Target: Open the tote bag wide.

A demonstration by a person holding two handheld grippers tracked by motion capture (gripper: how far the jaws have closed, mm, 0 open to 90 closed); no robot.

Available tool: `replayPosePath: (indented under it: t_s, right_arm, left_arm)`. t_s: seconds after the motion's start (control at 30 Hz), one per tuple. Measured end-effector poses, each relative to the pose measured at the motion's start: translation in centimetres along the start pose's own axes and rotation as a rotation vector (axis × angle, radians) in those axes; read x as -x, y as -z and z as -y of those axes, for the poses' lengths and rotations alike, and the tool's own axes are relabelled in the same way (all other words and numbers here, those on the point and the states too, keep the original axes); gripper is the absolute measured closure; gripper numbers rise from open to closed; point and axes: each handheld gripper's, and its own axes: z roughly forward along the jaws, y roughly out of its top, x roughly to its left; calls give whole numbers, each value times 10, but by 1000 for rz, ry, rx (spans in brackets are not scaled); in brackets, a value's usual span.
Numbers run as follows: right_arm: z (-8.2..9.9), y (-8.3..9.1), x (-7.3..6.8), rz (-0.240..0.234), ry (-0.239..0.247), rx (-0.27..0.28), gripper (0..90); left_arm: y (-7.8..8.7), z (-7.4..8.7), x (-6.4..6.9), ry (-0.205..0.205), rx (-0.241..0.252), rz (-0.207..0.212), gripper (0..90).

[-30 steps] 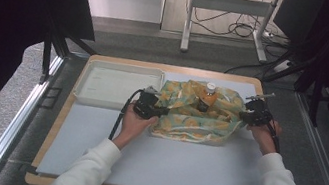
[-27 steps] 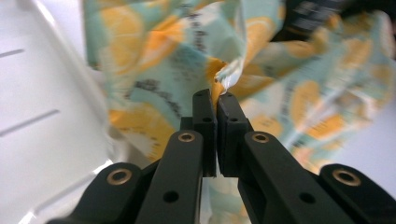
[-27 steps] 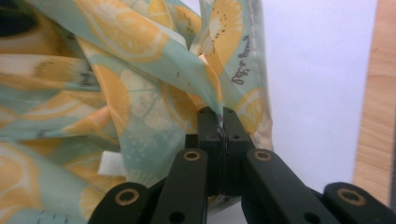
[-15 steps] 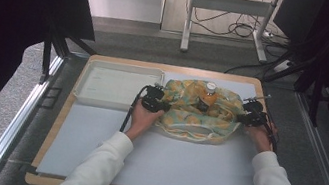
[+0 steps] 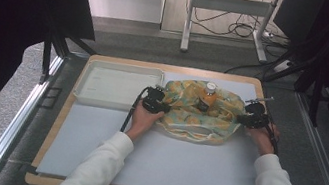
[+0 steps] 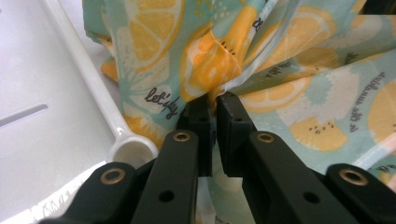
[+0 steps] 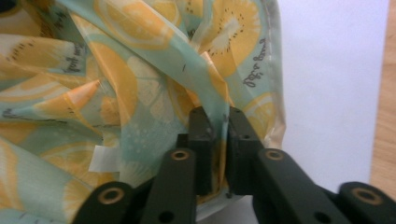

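A fruit-print bag [image 5: 199, 116] lay on the grey mat [image 5: 166, 159] topping the wooden table [image 5: 52, 129], beside a white tray [image 5: 118, 85]. Left tool [image 5: 156, 102] and right tool [image 5: 249, 118], jaws just easing apart, each pinched bag fabric. Cables [image 5: 244, 30] crossed the floor behind.

Left gripper [image 5: 163, 105] and right gripper [image 5: 242, 117] (jaws just easing apart) rest low.

Bottle [image 5: 209, 96] – lower body hidden by the bunched fruit-print cloth [image 5: 199, 116]; label too small to read in the high view. Cloth cut off at the top, left and bottom edges of the right gripper view. White tray [image 6: 56, 102] cut off at the left and top edges of the left gripper view. Printed script on the cloth – partly folded under, only fragments legible. The person's forearms are cut off by the bottom edge of the high view.
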Motion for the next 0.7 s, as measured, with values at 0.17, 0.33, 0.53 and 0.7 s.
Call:
replayPosePath:
  t_s: [0.17, 0.33, 0.53, 0.7]
  right_arm:
    - [-3, 16, -2, 7, -2, 65, 628]
    - [-5, 38, -8, -27, -14, 133, 552]
    - [-5, 61, -19, -75, -12, 207, 531]
    - [-1, 68, -34, -125, -2, 226, 636]
  left_arm:
    - [12, 3, 3, -22, 40, 20, 785]
    - [37, 7, 10, -70, 96, 8, 671]
    - [66, 13, 13, -75, 167, 64, 603]
    - [76, 17, 20, -106, 178, 106, 719]
